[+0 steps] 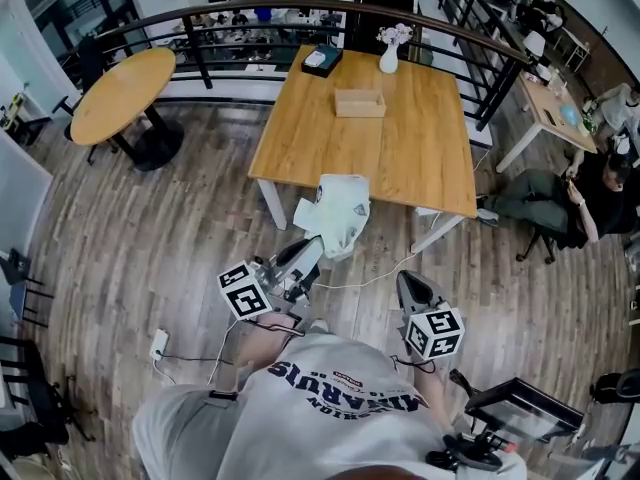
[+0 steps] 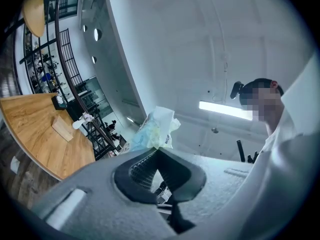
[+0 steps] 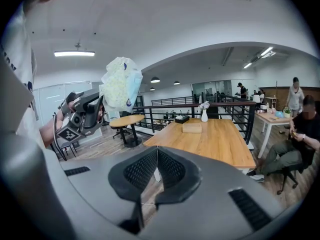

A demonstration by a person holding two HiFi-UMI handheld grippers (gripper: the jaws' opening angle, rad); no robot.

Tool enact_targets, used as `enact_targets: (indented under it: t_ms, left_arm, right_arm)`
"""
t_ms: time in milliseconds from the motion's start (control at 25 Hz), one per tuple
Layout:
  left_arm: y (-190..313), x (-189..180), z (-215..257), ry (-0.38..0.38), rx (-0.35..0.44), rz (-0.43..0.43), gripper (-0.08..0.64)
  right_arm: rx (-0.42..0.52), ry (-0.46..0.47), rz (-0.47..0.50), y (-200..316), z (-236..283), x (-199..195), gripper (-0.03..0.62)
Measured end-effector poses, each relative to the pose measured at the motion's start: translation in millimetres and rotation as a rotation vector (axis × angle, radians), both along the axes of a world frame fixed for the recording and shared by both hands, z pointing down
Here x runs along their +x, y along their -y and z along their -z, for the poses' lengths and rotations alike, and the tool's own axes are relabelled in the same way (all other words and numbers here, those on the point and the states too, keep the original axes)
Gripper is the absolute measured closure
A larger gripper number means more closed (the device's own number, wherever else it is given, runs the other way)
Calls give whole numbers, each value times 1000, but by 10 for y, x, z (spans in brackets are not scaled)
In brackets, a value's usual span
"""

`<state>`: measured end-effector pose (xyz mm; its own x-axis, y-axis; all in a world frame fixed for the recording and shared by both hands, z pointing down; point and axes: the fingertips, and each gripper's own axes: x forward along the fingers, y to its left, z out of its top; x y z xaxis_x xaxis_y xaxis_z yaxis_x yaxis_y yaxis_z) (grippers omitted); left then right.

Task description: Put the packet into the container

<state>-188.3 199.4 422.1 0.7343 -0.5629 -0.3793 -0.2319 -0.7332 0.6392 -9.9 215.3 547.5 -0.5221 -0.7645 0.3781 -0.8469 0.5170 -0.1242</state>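
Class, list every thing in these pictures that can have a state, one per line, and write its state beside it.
left gripper: shut on the packet.
packet: held up in the air, not yet in the container.
right gripper: shut, nothing between its fingers.
container: open-topped, standing on the table, apart from the packet.
vase: upright, holding flowers.

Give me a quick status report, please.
Left gripper shut on packet. Right gripper shut, empty. Container on table ahead. Nothing seen in the way.
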Motion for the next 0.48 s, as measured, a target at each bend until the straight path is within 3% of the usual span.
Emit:
enact_targets:
  t_ms: [240,480]
  left_arm:
    - [195,-221,-75,5,-1,-9,555]
    - [365,-256,-65,27,17,-13,555]
  right_arm:
    - [24,19,-17,200,62,-280,581]
    - [22,10,-26,378,70,-317,581]
